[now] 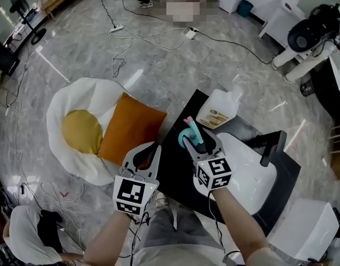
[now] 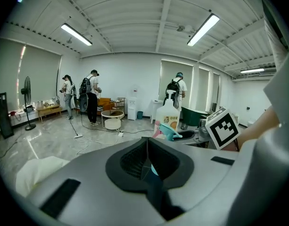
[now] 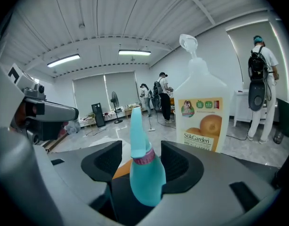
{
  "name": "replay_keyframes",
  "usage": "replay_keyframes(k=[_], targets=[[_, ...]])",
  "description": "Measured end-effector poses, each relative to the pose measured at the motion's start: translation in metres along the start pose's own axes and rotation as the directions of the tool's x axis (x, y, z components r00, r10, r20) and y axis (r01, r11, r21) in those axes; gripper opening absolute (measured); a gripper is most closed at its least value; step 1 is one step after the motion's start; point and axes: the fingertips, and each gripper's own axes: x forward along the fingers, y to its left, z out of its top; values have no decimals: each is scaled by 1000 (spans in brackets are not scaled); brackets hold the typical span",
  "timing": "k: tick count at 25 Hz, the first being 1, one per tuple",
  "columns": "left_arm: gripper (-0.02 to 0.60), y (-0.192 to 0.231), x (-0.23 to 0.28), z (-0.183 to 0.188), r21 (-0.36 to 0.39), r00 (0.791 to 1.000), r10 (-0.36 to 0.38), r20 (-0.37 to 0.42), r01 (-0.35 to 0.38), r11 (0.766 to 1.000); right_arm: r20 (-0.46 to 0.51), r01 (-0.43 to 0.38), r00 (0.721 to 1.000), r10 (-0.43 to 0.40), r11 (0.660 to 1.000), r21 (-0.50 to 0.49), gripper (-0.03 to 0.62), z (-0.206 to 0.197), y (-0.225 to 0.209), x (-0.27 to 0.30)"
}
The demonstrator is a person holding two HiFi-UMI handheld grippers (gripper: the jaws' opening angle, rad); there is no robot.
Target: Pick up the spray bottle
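A teal spray bottle (image 1: 193, 137) with a pink collar stands on the black table (image 1: 175, 173) near its left edge. My right gripper (image 1: 202, 144) is open around it. In the right gripper view the bottle (image 3: 146, 173) stands upright between the two jaws of the right gripper (image 3: 141, 161), with a gap showing on its left side. My left gripper (image 1: 154, 147) hangs at the table's left edge, shut and holding nothing. From the left gripper (image 2: 146, 147) the bottle's trigger head (image 2: 169, 132) shows ahead to the right.
A white jug (image 1: 218, 110) with an orange label stands just behind the bottle. A white basin (image 1: 253, 176) fills the table's right part. Left of the table lie an orange cushion (image 1: 131, 129) and a white beanbag (image 1: 75, 101). Cables cross the floor; people stand far off.
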Motion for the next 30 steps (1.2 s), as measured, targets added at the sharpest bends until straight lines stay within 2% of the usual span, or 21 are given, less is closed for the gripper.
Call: replay_keyframes(k=[4, 6, 9, 13, 16, 20, 22, 30], targets=[[28, 3, 3, -8, -23, 1000, 9, -19, -9, 1000, -18, 1, 1000, -1, 1000, -16, 259, -3, -2, 7], [28, 2, 4, -11, -27, 1000, 9, -29, -10, 1000, -27, -2, 1000, 1, 999, -36, 205, -5, -3, 8], [28, 1, 3, -10, -40, 1000, 14, -27, -15, 999, -32, -38, 999, 37, 998, -43, 194, -4, -1, 6], [28, -4, -3, 0, -56, 1000, 16, -6, -17, 998, -16, -47, 999, 46, 997, -56, 179, 9, 1, -10], [28, -6, -8, 17, -28, 1000, 14, 10, -13, 1000, 22, -64, 998, 65, 997, -41, 176, 38, 5, -29], [28, -12, -20, 54, 56, 998, 11, 66, -15, 998, 69, -103, 992, 104, 994, -22, 175, 90, 16, -56], [28, -13, -30, 71, 64, 995, 18, 95, -24, 998, 95, -115, 989, 117, 993, -33, 173, 114, 23, -71], [28, -13, -83, 139, 73, 974, 76, 213, -94, 993, 215, -157, 957, 197, 969, -190, 173, 195, 67, -145]])
